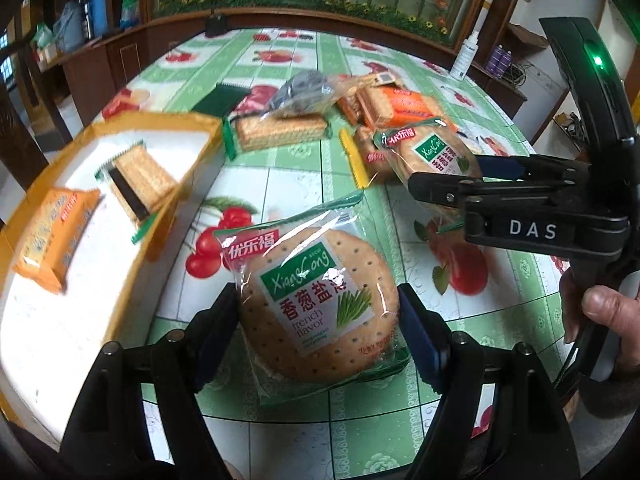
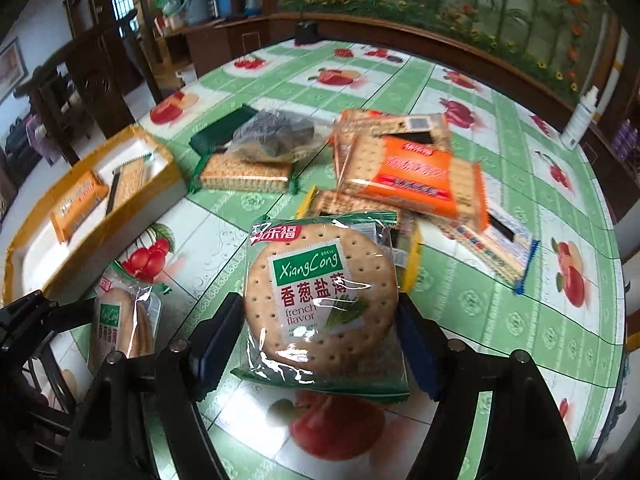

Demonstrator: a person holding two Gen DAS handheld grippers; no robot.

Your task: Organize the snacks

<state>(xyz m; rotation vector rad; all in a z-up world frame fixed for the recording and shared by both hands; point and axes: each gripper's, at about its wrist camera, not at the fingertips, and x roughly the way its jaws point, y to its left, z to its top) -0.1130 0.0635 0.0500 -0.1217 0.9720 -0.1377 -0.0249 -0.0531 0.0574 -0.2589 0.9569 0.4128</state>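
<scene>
On the fruit-print table, both grippers' fingers pinching "XiangCong french flavor" cracker packs.

Glossy clear film catches the light on the round cracker pack, crinkled and shiny over a dry, pitted biscuit face. Its twin gleams the same way, wrapper puckered at the sealed ends. The tablecloth looks like smooth, slightly sheened plastic, printed with fruit. Near the table's left edge, the tray shows a matt white floor and yellow card-like walls. The orange wrappers shine too. Gripper fingers are matt black plastic with blue pads; the cabinet beyond is dark polished wood.
</scene>
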